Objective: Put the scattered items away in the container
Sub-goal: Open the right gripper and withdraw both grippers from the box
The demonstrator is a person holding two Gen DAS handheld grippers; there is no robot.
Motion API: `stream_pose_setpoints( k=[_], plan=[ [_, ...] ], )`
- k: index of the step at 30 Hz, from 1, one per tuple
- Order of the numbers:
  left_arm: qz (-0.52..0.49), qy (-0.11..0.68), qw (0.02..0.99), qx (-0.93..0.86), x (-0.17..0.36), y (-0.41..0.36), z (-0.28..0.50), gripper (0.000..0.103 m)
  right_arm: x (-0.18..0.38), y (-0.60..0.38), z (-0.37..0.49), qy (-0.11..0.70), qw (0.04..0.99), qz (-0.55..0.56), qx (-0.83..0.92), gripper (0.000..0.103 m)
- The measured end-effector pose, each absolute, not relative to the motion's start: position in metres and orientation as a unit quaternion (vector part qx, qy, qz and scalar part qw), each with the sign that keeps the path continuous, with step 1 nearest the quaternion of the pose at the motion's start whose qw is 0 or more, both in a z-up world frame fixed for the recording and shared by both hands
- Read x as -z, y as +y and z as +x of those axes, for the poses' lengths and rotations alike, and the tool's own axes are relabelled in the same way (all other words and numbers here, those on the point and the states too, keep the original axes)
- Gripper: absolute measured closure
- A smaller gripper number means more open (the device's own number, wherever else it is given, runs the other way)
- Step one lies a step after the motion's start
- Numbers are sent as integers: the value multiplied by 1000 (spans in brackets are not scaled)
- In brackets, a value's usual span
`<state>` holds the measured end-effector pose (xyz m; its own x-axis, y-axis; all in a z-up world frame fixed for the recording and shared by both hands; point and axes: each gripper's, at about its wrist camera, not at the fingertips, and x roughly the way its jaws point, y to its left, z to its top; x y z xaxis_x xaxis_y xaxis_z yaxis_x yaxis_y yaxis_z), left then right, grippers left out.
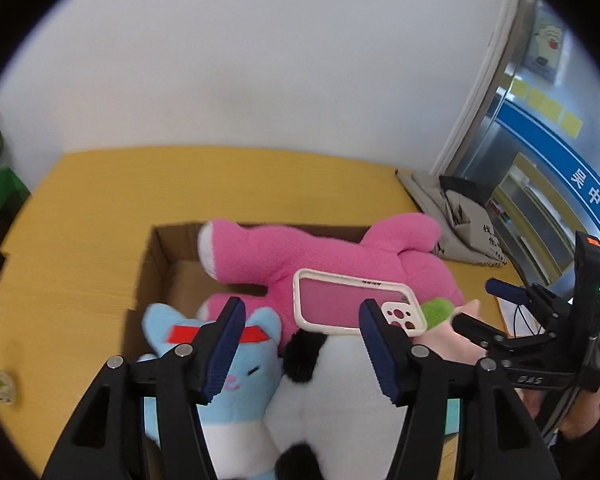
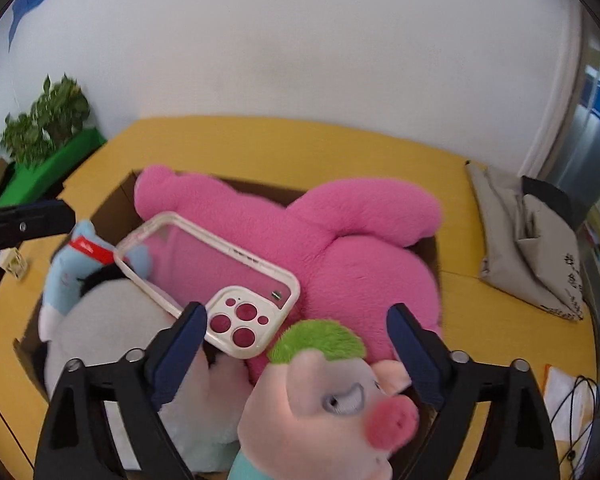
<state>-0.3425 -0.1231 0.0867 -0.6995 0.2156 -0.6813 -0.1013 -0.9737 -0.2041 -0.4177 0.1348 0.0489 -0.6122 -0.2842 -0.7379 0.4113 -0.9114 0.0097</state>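
- potted plant (image 2: 44,120) in a green planter at far left, off the yellow table (image 2: 300,144).
- small white object (image 2: 14,264) on the table, left of the box.
- cardboard box (image 1: 168,244) sits mid-table, stuffed with plush toys.
- blue cat plush (image 1: 236,364) with a red band on its forehead lies at the box's left side.
- left gripper (image 1: 302,344) hovers over the blue cat and the white plush (image 1: 340,392); jaws part open, nothing between the pads.
- pink plush (image 2: 340,248) lies across the box, limbs hanging over the far rim.
- clear phone case (image 2: 220,280) with white rim rests on top of the pink plush, camera cutout end toward the grippers.
- right gripper (image 2: 296,352) jaws spread wide, pads not pressing anything; the pig plush (image 2: 332,396) with green hair lies between and below them, at the box's near right.
- grey fabric bag (image 2: 532,248) on the table, right of the box, well apart.
- papers and black cable (image 2: 572,400) at the near right edge.
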Motion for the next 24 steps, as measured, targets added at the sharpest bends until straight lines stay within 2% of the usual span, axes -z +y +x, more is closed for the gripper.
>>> stream_pose_setpoints(
  k=[1, 2, 3, 4, 7, 12, 17, 24],
  plan=[
    [-354, -67, 76, -930, -100, -122, -321, 41, -58, 140, -407, 72, 203, 389, 896, 7],
    [-333, -61, 71, -938, -111, -121, -301, 31, -68, 145, -392, 62, 210, 381, 898, 4],
    [-309, -56, 68, -947, -121, -119, -275, 25, -76, 151, -375, 55, 213, 372, 902, 0],
    [-290, -56, 69, -953, -127, -119, -255, 23, -81, 156, -356, 56, 214, 362, 905, 0],
    [-260, -59, 81, -960, -127, -111, -194, 23, -85, 167, -304, 64, 208, 342, 914, 0],
    [-268, -69, 68, -959, -94, -102, -125, 23, -76, 182, -210, 36, 216, 335, 916, 0],
    [-273, -82, 59, -957, -74, -93, -80, 23, -64, 184, -141, 52, 176, 316, 931, 0],
    [-281, -87, 72, -953, -58, -78, -38, 23, -50, 191, -94, 53, 153, 315, 935, 0]
  ],
)
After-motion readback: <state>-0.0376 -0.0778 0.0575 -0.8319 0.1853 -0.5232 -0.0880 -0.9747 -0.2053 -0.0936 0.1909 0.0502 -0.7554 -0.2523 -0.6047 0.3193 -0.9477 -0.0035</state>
